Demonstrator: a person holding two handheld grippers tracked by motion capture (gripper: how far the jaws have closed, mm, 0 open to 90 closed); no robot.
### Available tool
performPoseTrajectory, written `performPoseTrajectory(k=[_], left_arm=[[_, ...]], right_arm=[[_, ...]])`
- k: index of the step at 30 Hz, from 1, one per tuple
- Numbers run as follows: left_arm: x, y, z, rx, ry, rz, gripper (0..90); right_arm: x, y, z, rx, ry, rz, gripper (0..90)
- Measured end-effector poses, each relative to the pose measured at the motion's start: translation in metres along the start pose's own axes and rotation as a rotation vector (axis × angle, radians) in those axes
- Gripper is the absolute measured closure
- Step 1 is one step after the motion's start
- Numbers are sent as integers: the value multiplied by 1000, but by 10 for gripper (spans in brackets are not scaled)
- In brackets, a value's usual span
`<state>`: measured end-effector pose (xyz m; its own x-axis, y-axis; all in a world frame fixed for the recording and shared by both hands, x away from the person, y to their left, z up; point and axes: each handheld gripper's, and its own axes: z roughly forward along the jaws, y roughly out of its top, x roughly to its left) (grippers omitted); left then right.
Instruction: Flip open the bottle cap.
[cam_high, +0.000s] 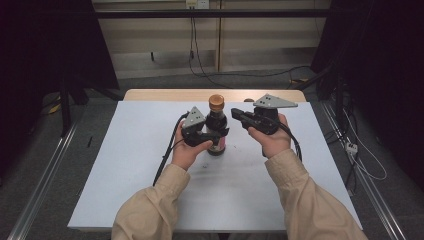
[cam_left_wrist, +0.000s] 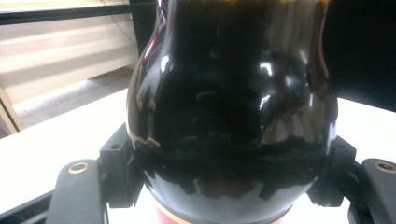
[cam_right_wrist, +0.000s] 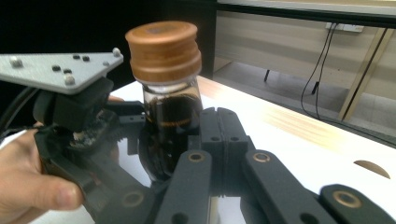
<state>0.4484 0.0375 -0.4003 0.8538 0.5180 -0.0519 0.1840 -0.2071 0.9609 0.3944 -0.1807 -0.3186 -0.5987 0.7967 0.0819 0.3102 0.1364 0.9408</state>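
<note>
Your left gripper pinches the dark sauce bottle standing on the tabletop, while your right gripper, fingers pressed together, sits beside its brown cap; nudge sideways and the glossy glass may slip or tip.

Left tool clamped, right tool closed.

We see a dark-liquid glass bottle with a brown cap standing upright mid-tabletop, clamped by the left claw.
</note>
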Motion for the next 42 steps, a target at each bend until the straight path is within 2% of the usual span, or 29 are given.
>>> performPoseTrajectory(k=[13,20,26,42], left_arm=[[0,0,0,-1,3,0,277],[-1,-1,1,-10,7,-8,279],[-1,-1,1,-7,7,-5,280],[-2,-4,1,-19,11,-8,284]], right_arm=[[2,7,5,10,5,-20,900],[7,14,5,24,12,-67,900],[9,19,7,29,7,-83,900],[9,28,6,16,4,-103,900]])
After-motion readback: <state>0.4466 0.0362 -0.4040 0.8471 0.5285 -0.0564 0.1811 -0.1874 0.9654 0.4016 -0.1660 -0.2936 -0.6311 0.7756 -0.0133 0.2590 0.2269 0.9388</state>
